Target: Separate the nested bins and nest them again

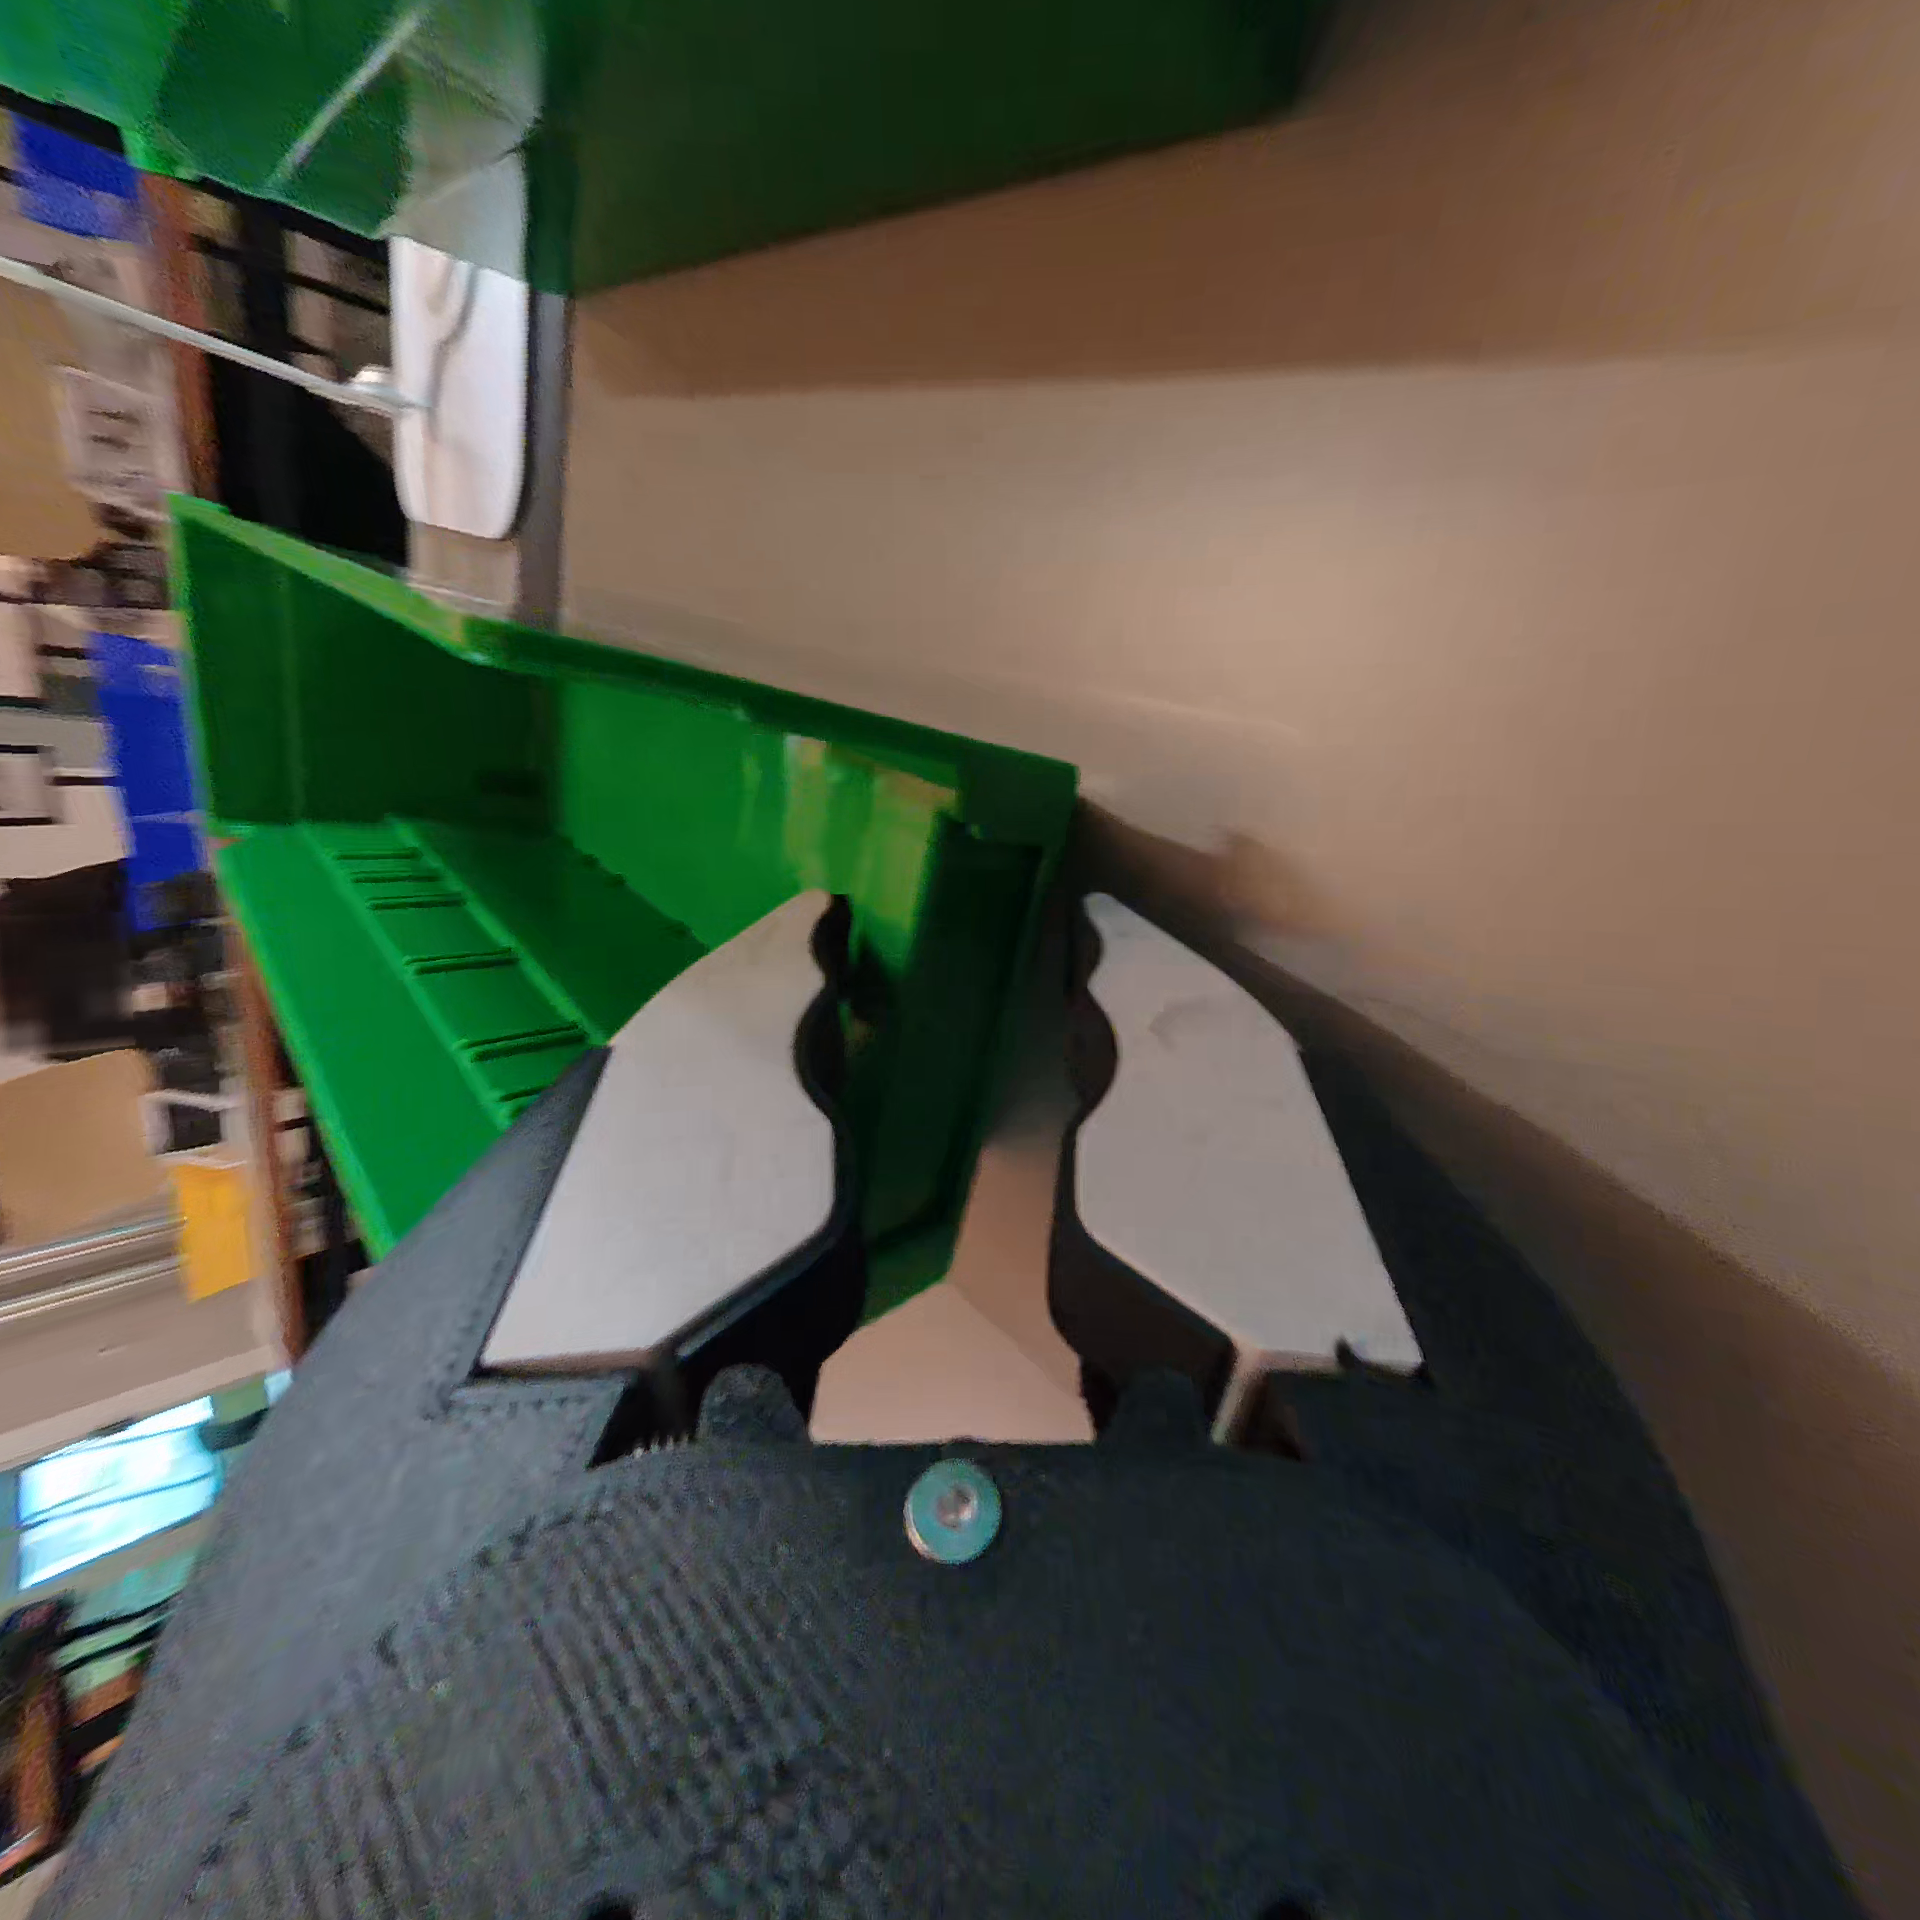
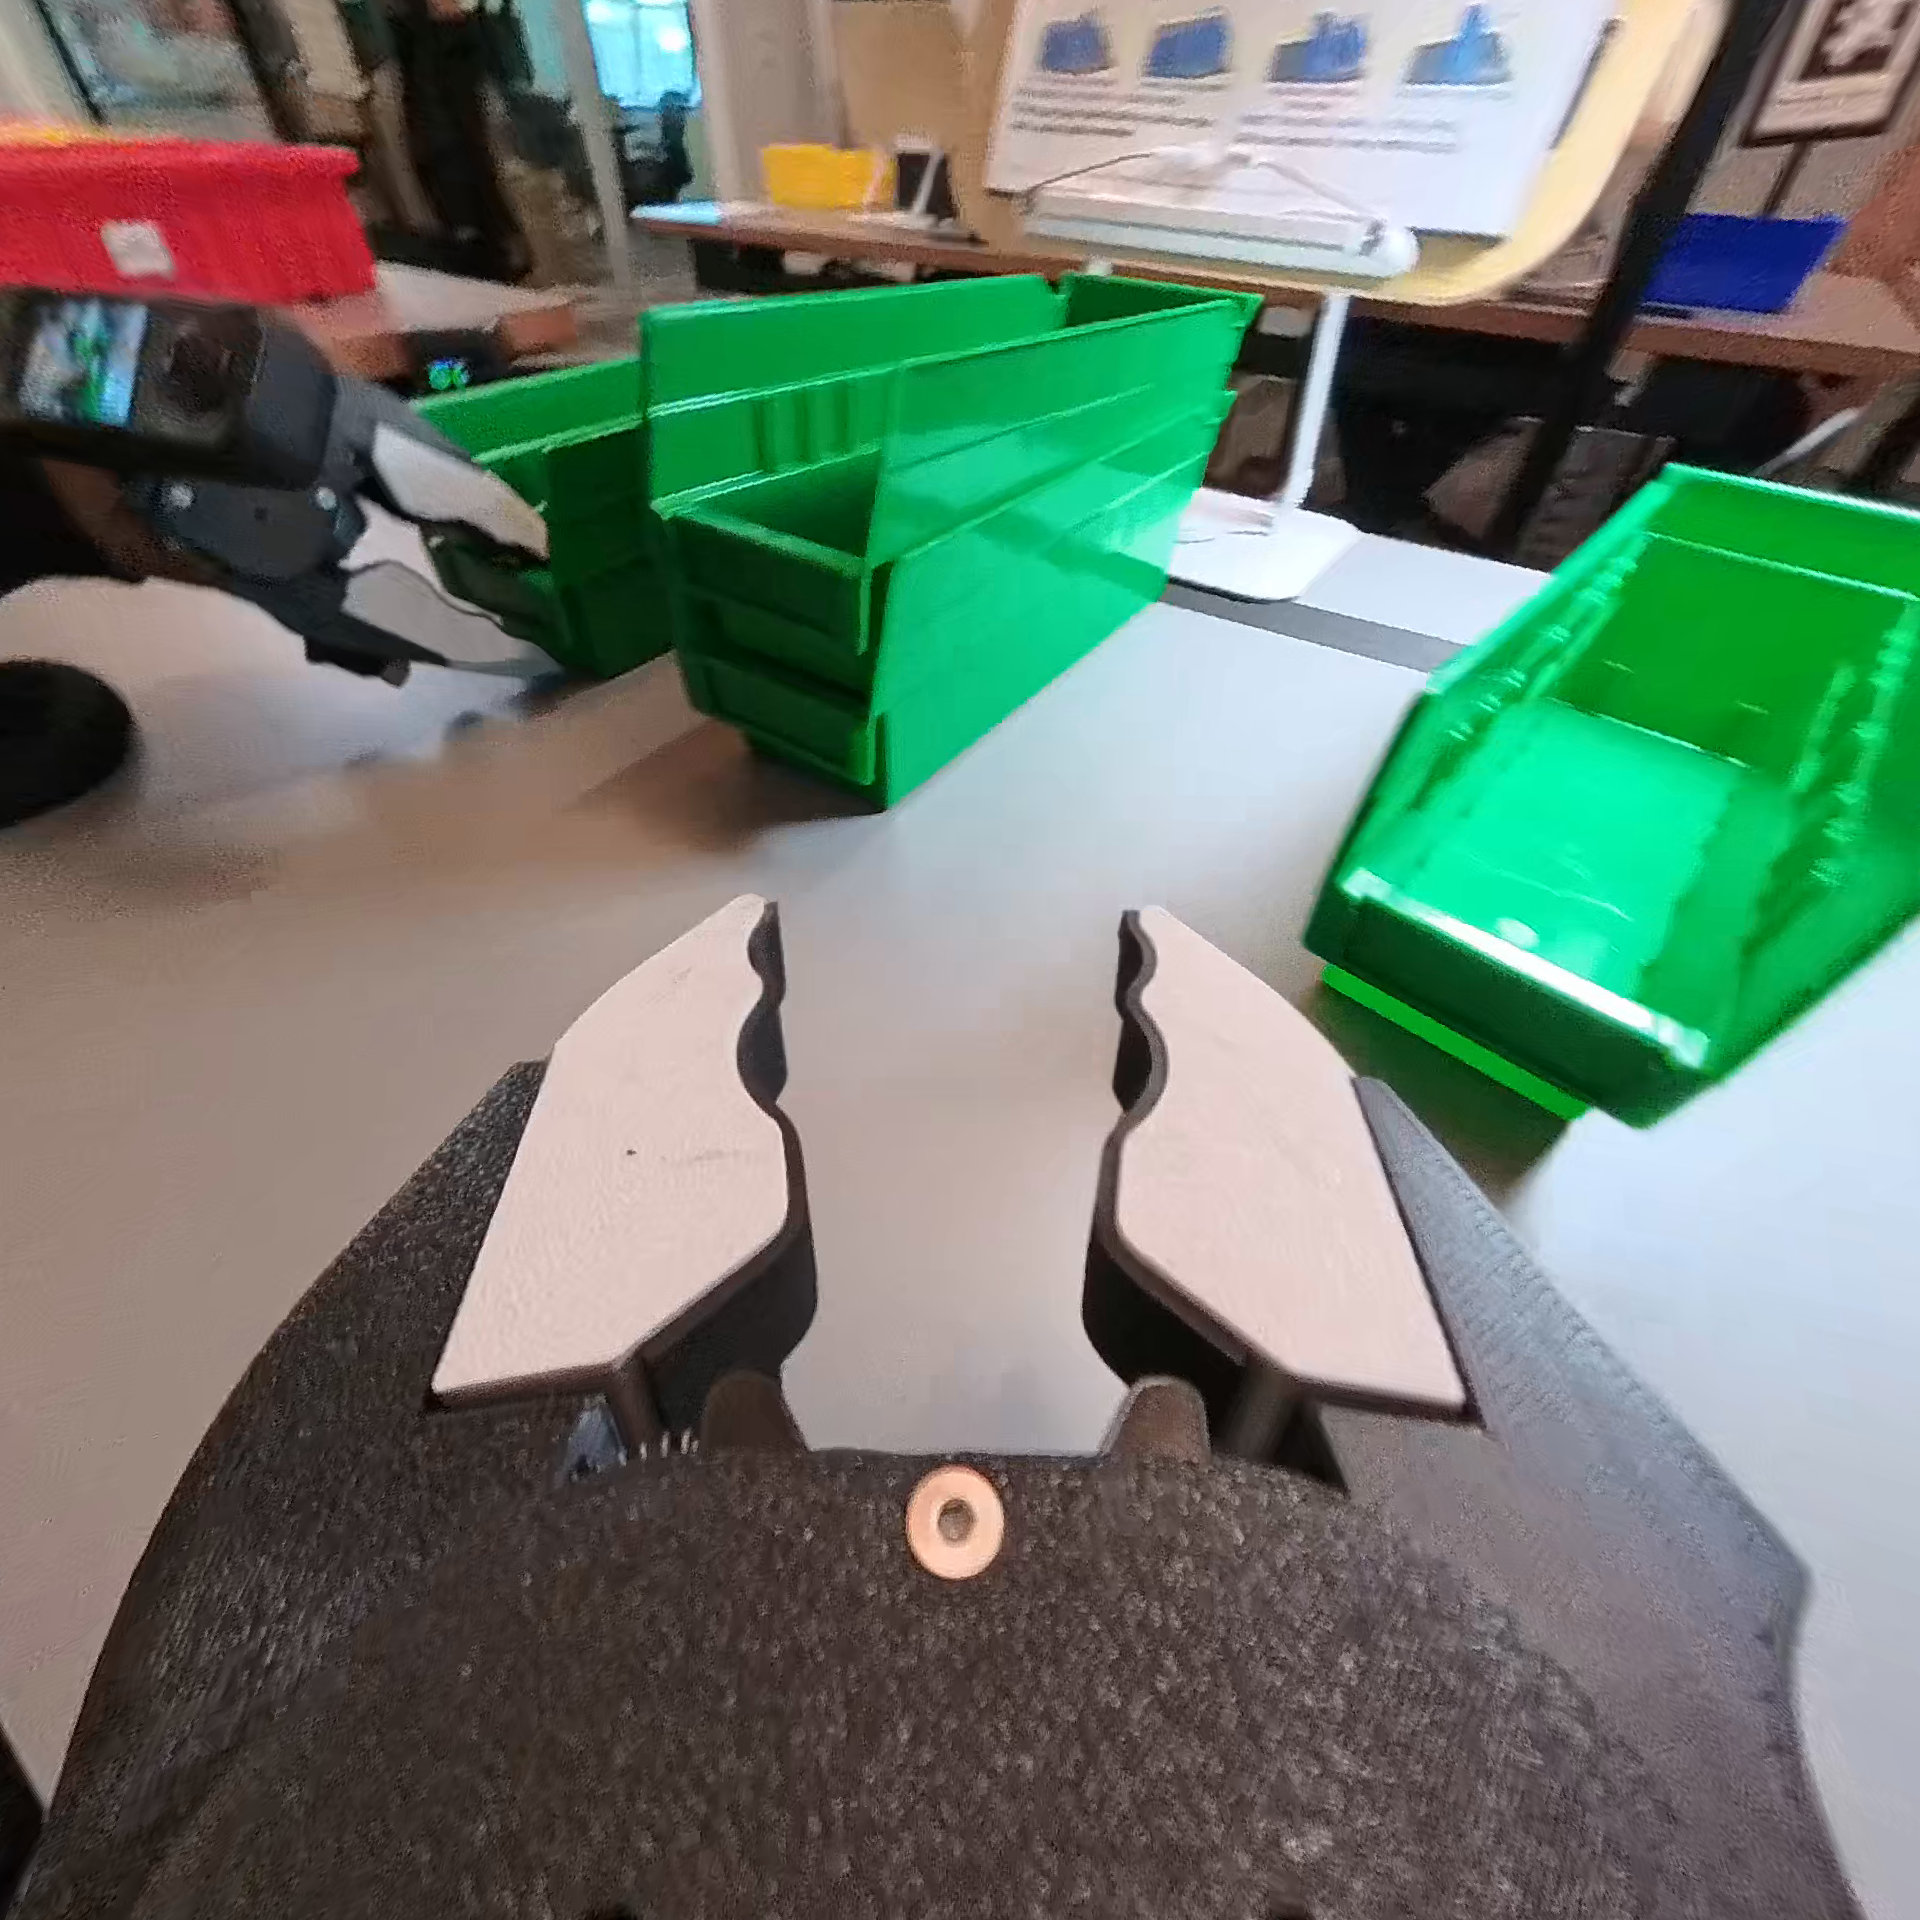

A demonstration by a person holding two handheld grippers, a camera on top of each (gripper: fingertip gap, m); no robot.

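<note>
A stack of nested green bins (image 2: 935, 561) stands mid-table. A single green bin (image 2: 1662, 810) sits to its right, tilted towards me. A third green bin (image 2: 582, 488) lies left of the stack. My left gripper (image 2: 535, 603) is shut on its front end wall. In the left wrist view, which is rolled sideways, that gripper (image 1: 956, 914) has the bin's (image 1: 468, 831) end wall between its fingers, and the stack (image 1: 831, 135) shows at the top. My right gripper (image 2: 945, 925) is open and empty above the grey table (image 2: 312, 987), short of the stack.
A white lamp base (image 2: 1257, 551) stands behind the stack and shows in the left wrist view (image 1: 457, 395) too. A poster board (image 2: 1299, 94), a red bin (image 2: 177, 218), a yellow bin (image 2: 821, 171) and a blue bin (image 2: 1745, 260) are in the background. My right fingertips sit around 35 cm from my left ones.
</note>
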